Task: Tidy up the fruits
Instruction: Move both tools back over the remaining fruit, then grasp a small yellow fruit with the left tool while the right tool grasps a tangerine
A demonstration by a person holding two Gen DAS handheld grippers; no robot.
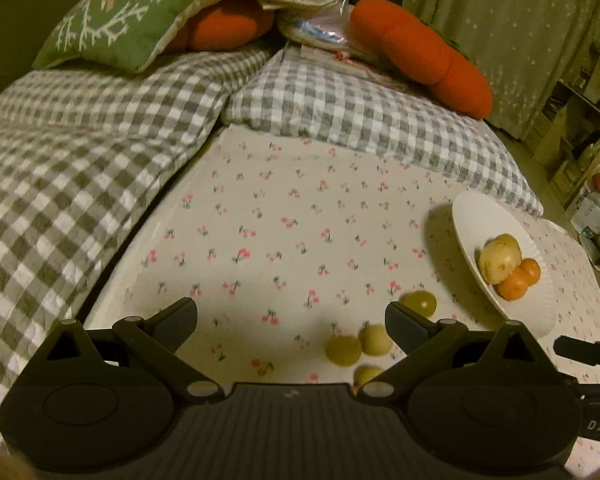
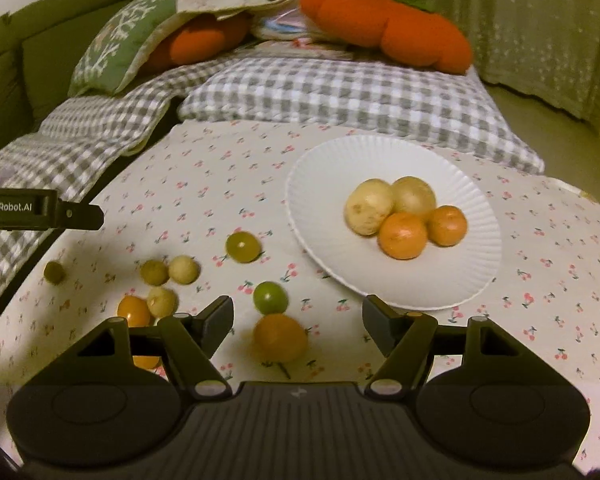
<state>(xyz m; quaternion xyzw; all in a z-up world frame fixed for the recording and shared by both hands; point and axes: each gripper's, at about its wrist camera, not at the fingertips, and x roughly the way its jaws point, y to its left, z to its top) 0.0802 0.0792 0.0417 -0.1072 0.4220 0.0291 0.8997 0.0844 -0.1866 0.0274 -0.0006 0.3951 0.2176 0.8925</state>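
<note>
A white paper plate point(image 2: 340, 272) on the cherry-print cloth holds two yellow fruits point(image 2: 369, 212) and two oranges point(image 2: 402, 236); it also shows in the left wrist view point(image 1: 472, 220). My right gripper point(image 2: 298, 320) is open and empty, with a loose orange point(image 2: 280, 338) lying between its fingers and a green fruit point(image 2: 270, 297) just beyond. Several small green, yellow and orange fruits point(image 2: 242, 246) lie loose to the left. My left gripper point(image 1: 290, 320) is open and empty above the cloth, with small green fruits point(image 1: 343, 350) near its right finger.
A grey checked blanket point(image 1: 80, 152) lies left and behind the cloth. Orange plush cushions point(image 2: 384, 20) and a green cushion point(image 1: 132, 20) are piled at the back. A curtain point(image 2: 540, 20) hangs at the right. The left gripper's body point(image 2: 40, 210) juts in at the left of the right wrist view.
</note>
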